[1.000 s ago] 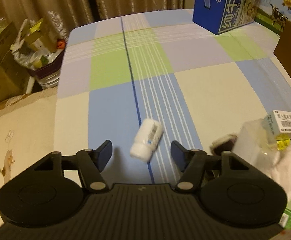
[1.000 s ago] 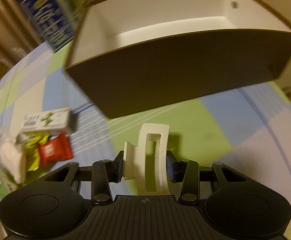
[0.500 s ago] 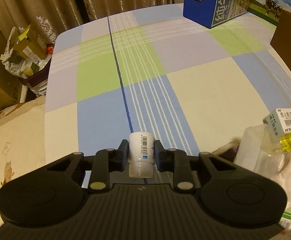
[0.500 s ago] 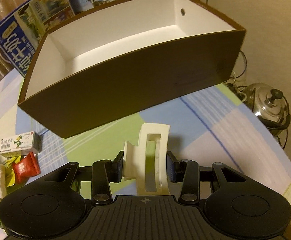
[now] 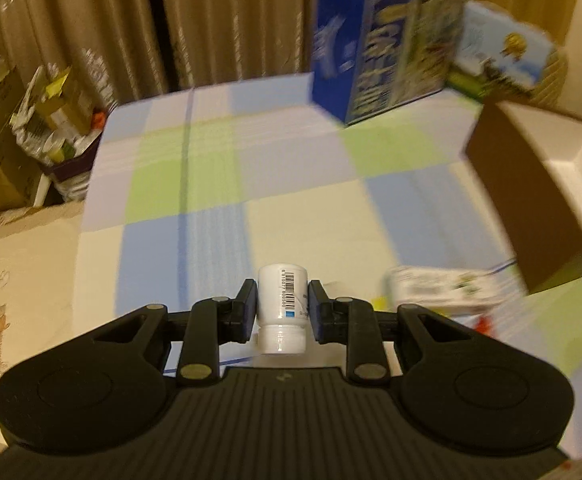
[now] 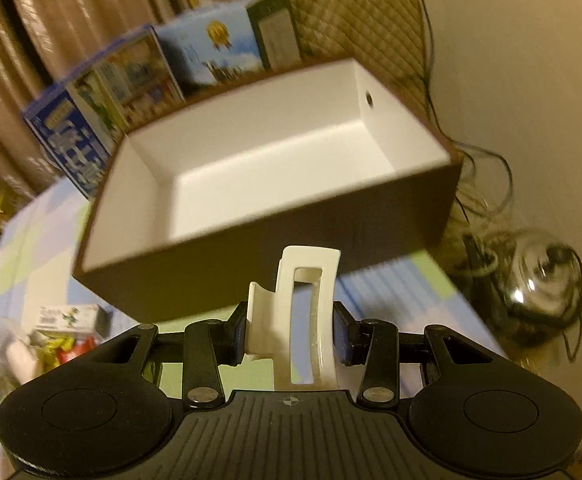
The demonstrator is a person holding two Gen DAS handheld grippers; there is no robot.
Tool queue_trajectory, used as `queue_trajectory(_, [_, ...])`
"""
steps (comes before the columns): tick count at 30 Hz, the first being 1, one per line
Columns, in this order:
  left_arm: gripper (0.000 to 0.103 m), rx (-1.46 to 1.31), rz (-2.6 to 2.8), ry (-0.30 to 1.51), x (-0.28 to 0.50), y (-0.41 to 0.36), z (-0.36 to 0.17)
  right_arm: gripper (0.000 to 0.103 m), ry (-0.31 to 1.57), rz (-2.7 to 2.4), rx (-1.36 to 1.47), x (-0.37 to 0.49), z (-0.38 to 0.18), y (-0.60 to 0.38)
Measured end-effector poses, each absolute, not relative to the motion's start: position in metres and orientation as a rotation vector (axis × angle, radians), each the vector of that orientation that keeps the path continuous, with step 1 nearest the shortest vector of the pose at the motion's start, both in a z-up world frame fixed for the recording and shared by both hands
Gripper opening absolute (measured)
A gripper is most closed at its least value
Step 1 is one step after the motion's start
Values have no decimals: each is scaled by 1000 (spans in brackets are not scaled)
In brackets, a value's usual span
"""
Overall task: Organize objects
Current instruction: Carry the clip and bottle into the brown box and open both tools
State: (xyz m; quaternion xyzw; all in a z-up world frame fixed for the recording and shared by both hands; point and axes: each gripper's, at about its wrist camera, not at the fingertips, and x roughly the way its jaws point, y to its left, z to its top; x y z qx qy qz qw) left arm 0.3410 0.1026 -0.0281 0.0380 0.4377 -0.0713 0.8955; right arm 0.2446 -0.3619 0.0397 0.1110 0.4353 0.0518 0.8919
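Between left tongs' (image 5: pixel 282 307) pads sat bottle (image 5: pixel 282 312), clamped, lifted off cloth (image 5: pixel 179 184) since a second back; view swung toward box (image 6: pixel 259 184). Right tongs (image 6: pixel 289 334) kept clip (image 6: pixel 303 316) gripped, risen above box rim. Both loads ready for dropping in, I judged.

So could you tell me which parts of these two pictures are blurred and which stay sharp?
Left wrist view: the bottle and left gripper are sharp, the milk carton and table smeared. Right wrist view: the hair clip is crisp, the box and kettle streaked.
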Motion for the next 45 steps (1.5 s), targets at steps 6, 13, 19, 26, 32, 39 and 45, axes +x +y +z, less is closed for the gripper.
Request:
queue_trajectory(6, [22, 26, -231, 856, 328, 19, 8, 39, 841, 202, 198, 268, 69, -384])
queue_trajectory(13, [22, -19, -356, 833, 342, -94, 27, 39, 790, 291, 179, 311, 82, -399])
queue_trajectory(19, [22, -15, -418, 880, 363, -181, 15, 39, 833, 348, 161, 353, 69, -400])
queue_trajectory(26, [22, -6, -396, 1038, 392, -249, -32, 39, 982, 360, 119, 387, 31, -383])
queue_trajectory(32, [23, -39, -354, 1179, 417, -271, -70, 39, 1091, 367, 64, 406, 4, -375])
queue_trajectory(39, [23, -82, -304, 1289, 434, -279, -101, 39, 1168, 377, 27, 420, -14, -373])
queue_trajectory(45, [23, -80, -298, 1298, 435, -281, -107, 39, 1185, 383, 34, 423, -19, -374])
